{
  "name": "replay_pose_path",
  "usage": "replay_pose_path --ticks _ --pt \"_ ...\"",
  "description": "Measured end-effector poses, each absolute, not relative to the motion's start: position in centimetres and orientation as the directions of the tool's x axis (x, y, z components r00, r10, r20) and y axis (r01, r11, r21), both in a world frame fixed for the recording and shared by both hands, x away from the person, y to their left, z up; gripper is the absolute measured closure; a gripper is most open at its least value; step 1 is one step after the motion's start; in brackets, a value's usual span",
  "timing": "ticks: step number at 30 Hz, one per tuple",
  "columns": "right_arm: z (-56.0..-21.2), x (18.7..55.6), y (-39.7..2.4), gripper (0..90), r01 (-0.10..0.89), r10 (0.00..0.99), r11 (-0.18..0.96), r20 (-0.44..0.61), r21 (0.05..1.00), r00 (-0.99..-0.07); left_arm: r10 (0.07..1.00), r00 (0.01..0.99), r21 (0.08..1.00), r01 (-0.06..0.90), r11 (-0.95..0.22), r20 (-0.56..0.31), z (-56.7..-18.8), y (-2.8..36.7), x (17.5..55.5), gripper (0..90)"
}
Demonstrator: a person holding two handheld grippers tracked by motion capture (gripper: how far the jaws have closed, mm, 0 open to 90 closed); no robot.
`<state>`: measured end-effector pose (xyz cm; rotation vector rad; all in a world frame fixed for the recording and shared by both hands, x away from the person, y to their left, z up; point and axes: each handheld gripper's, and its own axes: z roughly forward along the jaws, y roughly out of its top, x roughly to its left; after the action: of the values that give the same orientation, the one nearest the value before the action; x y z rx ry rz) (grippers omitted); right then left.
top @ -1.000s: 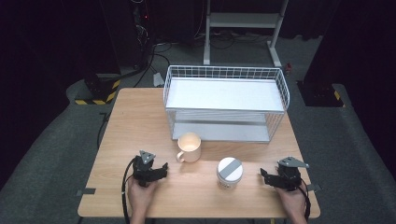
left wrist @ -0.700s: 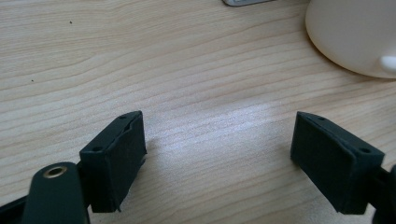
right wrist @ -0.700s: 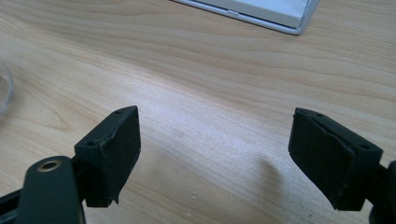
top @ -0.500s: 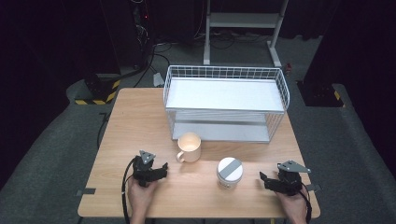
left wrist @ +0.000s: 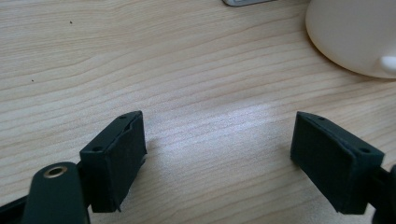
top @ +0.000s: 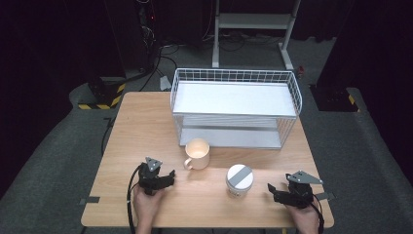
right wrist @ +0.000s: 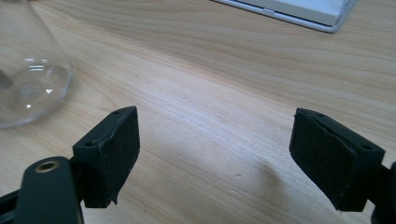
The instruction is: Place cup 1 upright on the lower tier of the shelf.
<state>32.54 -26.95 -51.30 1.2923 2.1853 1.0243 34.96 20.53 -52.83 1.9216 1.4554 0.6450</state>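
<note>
High view. My left gripper (top: 168, 176) rests on the wooden table (top: 141, 126) with its jaws apart and nothing between them. One cream mug (top: 197, 154) stands at about 1 o'clock from it, near but not touching, handle turned toward my side. My right gripper (top: 273, 190) sits low at the right edge, jaws likewise spread and empty. One glass jar with a grey-striped lid (top: 239, 181) stands at roughly 10 o'clock from it, close by and apart. One white wire two-tier rack (top: 235, 108) occupies the far half of the table.

Left gripper view. Both pads stand wide over bare wood. The mug (left wrist: 355, 35) fills the 1 o'clock corner, clear of my jaws.

Right gripper view. The pads are open just as wide and grip nothing. The jar (right wrist: 28, 65) sits at 10 o'clock, its clear wall curving inward toward the top.

Handling, by judgement. The mug is likely ceramic: rigid, moderately heavy, glazed and slippery, chips on impact. Take hold across the rim wall, not the handle. The jar is rigid, smooth and breakable; grip at the narrower neck under the lid, with light pressure.

Count: one mug, one jar, one rack, two grippers.
</note>
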Motion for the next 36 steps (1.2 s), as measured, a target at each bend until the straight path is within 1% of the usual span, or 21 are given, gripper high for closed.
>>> replay_pose_path --ticks 22,36 --pt "-51.3 31.0 -25.1 15.4 0.538 0.814 0.322 0.062 0.779 -0.578 0.963 0.268 0.735 0.652 -0.187 0.007 -52.8 20.5 35.0 18.2" --pt "-51.3 30.4 -23.6 14.0 0.500 0.766 0.358 0.058 0.788 -0.640 0.963 0.268 0.735 0.652 -0.187 0.007 -52.8 20.5 35.0 18.2"
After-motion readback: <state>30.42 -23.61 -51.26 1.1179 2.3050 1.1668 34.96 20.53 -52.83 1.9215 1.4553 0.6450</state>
